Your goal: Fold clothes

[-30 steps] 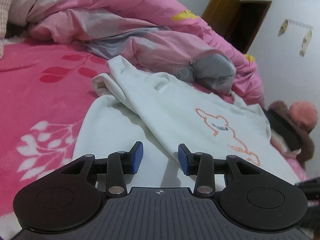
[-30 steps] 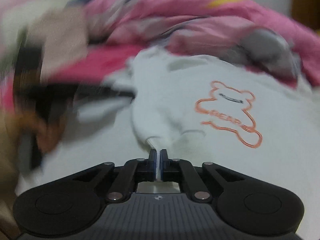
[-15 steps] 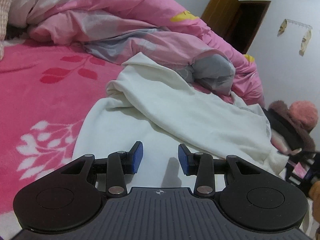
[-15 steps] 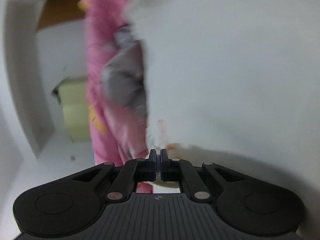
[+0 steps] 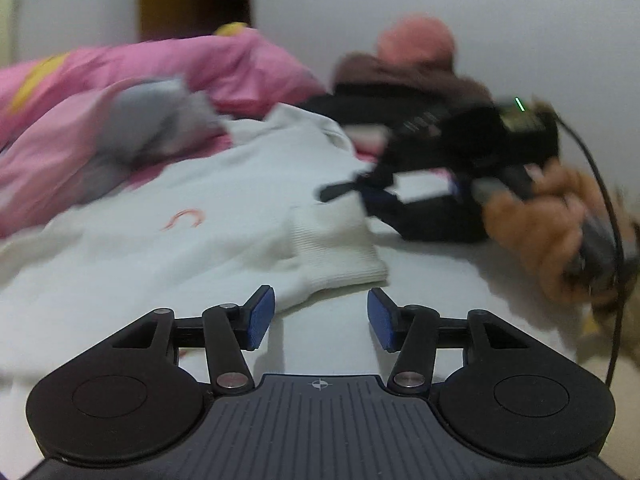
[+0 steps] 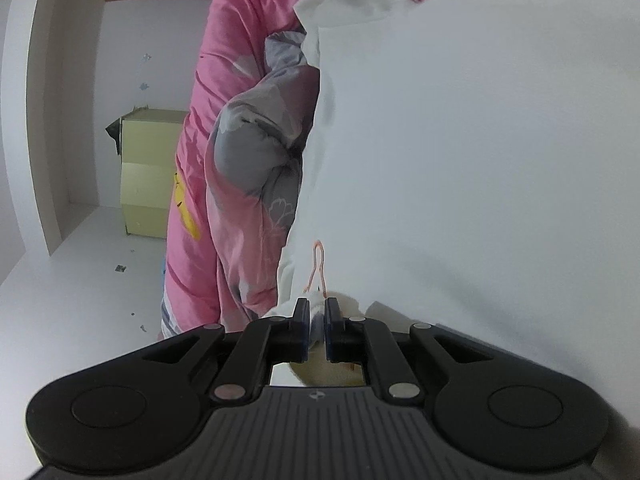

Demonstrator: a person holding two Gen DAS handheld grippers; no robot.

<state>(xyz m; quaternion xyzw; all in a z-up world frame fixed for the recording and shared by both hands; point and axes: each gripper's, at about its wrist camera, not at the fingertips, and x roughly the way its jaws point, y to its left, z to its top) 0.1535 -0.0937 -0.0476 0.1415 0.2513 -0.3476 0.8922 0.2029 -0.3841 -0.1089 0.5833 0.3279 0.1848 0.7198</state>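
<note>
A white sweatshirt (image 5: pixel 192 216) with an orange outline print lies spread on the bed, one sleeve folded across its front. Its ribbed cuff (image 5: pixel 336 252) rests just ahead of my left gripper (image 5: pixel 320 316). That gripper's jaws are opening, with nothing between them. In the right wrist view, rolled on its side, my right gripper (image 6: pixel 318 316) has a bunch of white sweatshirt (image 6: pixel 480 152) cloth between its narrow pads, which are starting to part. The right gripper (image 5: pixel 356 196) also shows, blurred, in the left wrist view beyond the cuff, held by a hand in a fuzzy brown sleeve (image 5: pixel 536 232).
A crumpled pink and grey quilt (image 5: pixel 120 120) is heaped along the sweatshirt's far side. A brown and pink plush toy (image 5: pixel 416 56) sits by the white wall. A pale yellow cabinet (image 6: pixel 148 172) stands on the floor beside the bed.
The left gripper swung right, facing the cuff and the right gripper, and its jaws widened. The right gripper rolled onto its side, carrying the sleeve over the print; its pads parted slightly.
</note>
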